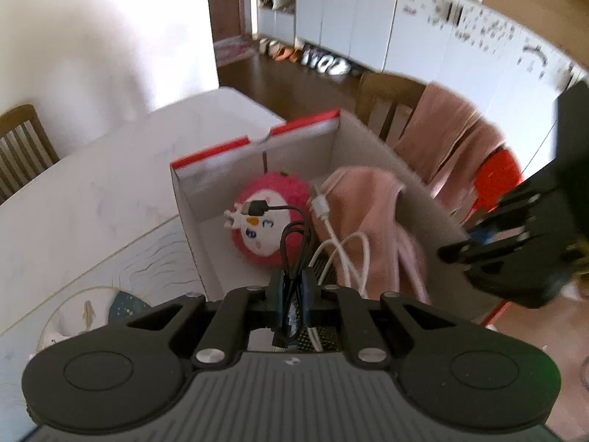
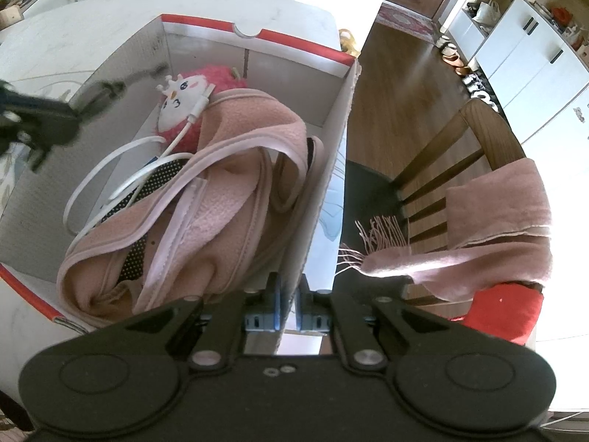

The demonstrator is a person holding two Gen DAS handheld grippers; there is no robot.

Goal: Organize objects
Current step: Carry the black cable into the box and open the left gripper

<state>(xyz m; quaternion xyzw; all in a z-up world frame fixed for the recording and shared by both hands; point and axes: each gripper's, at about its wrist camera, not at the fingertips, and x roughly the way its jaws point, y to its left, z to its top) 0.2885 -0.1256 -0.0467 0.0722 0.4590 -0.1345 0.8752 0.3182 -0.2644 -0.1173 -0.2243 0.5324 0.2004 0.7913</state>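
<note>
White desk [image 1: 92, 191] carries a red-edged cardboard box [image 2: 254, 35], whose thin right wall is clamped by the right tongs [image 2: 289, 307], likely to steady it. A coiled black cable [image 1: 294, 235] is pinched by the left tongs [image 1: 292, 294] above the box, apparently for dropping in. Inside are laid a fluffy pink plush [image 1: 270, 221], soft fleece cloth [image 2: 221, 191] and a glossy white cable [image 2: 110, 180].

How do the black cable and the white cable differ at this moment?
The black cable is clamped, bundled, in the left gripper above the box; the white cable lies loose inside it, held by nothing. The black one hangs clear over the pink plush toy; the white one rests across the pink garment. Both end in plugs.
</note>
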